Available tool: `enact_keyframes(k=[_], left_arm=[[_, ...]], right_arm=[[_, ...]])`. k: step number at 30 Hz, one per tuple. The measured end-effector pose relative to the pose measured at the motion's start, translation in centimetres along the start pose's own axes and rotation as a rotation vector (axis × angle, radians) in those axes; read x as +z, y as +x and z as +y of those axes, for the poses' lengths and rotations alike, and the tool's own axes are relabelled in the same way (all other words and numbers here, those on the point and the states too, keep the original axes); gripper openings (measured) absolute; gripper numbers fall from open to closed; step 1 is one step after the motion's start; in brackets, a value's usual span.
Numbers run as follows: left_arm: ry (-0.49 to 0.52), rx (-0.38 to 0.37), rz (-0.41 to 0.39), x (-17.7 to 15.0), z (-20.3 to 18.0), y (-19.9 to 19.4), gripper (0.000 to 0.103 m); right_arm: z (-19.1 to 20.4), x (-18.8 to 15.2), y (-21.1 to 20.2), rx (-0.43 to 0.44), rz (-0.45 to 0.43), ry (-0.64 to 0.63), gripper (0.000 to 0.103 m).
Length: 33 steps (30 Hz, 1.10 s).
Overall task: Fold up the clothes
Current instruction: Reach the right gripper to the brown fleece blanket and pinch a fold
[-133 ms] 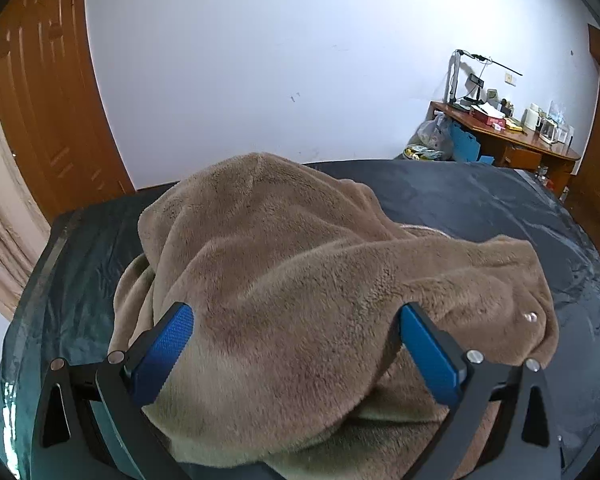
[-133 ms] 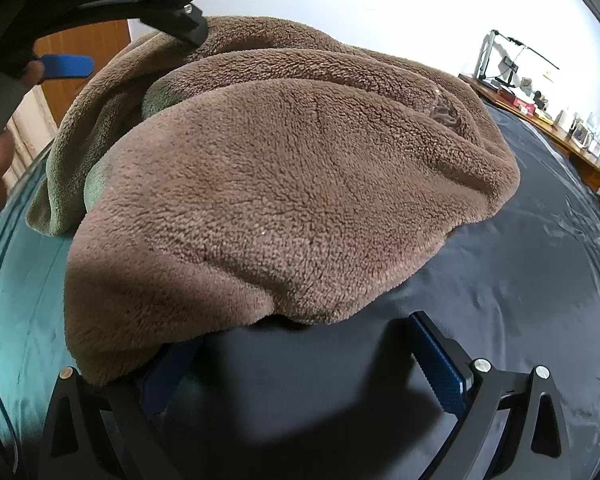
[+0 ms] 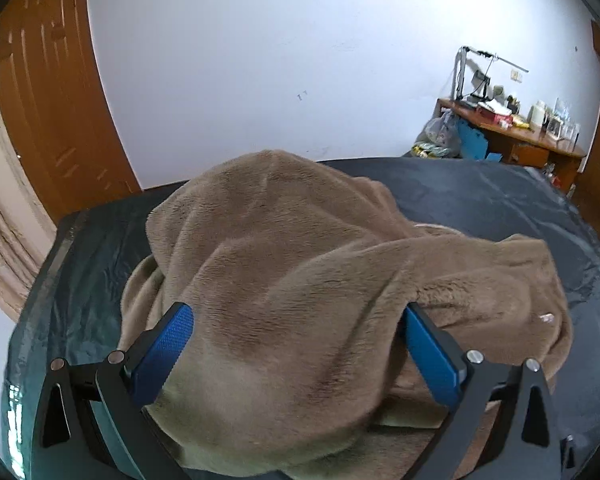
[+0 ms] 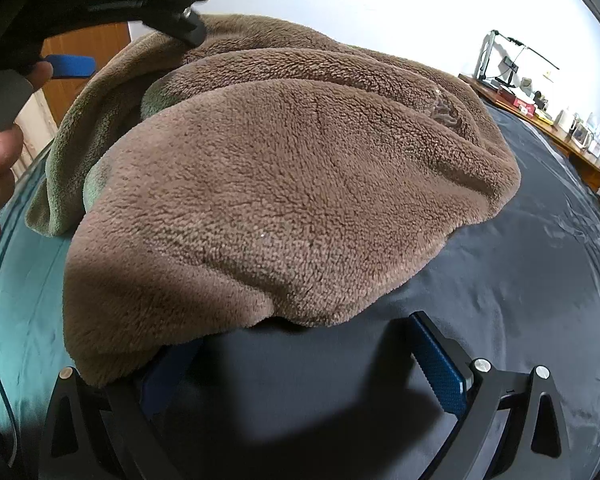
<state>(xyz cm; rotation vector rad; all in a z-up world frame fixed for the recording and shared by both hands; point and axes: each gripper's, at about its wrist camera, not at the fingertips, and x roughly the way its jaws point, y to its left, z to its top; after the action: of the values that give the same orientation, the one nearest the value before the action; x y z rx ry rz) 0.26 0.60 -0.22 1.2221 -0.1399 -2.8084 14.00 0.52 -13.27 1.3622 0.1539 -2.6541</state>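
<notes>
Brown fleece garment (image 4: 292,184) heaped on dark sheet (image 4: 500,320) — bare sheet right of it. Right gripper (image 4: 300,364) at its near hem, left gripper (image 3: 296,344) over the heap — both jaws apart.

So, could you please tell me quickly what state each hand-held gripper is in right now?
Left hand-held gripper: open, straddling the brown fleece garment.
Right hand-held gripper: open, holding nothing.

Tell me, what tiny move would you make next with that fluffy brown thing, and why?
Probably close the left gripper on the fold between its fingers. Both grippers are open; the brown fleece garment lies bunched on the dark sheet, bulging between the left fingers, while the right gripper has only the hem draped over one finger.
</notes>
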Motion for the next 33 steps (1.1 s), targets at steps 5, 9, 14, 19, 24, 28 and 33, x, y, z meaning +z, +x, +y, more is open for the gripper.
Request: enact_keyframes(k=[5,9,14,19,24,28,33], left_arm=[[-0.034,-0.065,0.047,0.9,0.9,1.6,0.103],[-0.058,-0.077,-0.007,-1.7,2.3,0.8,0.103],[-0.044,-0.072,-0.019,-1.5,2.6,0.7,0.103],[-0.068,-0.086,-0.016,-1.3,3.7,0.8,0.103],[-0.097,-0.105,0.012,-1.0,4.7,1.6,0.103],[-0.099,-0.095,0.027,-1.3,4.5,2.1,0.103],[-0.098,-0.089,0.028,-1.5,4.2,2.2,0.103]], right_arm=[[0.2,0.0,0.3,-0.002,-0.002,-0.001,0.103],[0.3,0.0,0.5,-0.003,-0.003,-0.001,0.103],[0.9,0.2,0.7,-0.004,-0.003,-0.001,0.103],[-0.4,-0.3,0.3,0.022,-0.005,-0.033,0.103],[-4.5,-0.8,-0.7,0.008,-0.029,0.081,0.102],[-9.0,-0.1,-2.7,-0.005,-0.11,0.181,0.102],[-14.1,3.3,-3.2,0.044,-0.174,0.283,0.102]])
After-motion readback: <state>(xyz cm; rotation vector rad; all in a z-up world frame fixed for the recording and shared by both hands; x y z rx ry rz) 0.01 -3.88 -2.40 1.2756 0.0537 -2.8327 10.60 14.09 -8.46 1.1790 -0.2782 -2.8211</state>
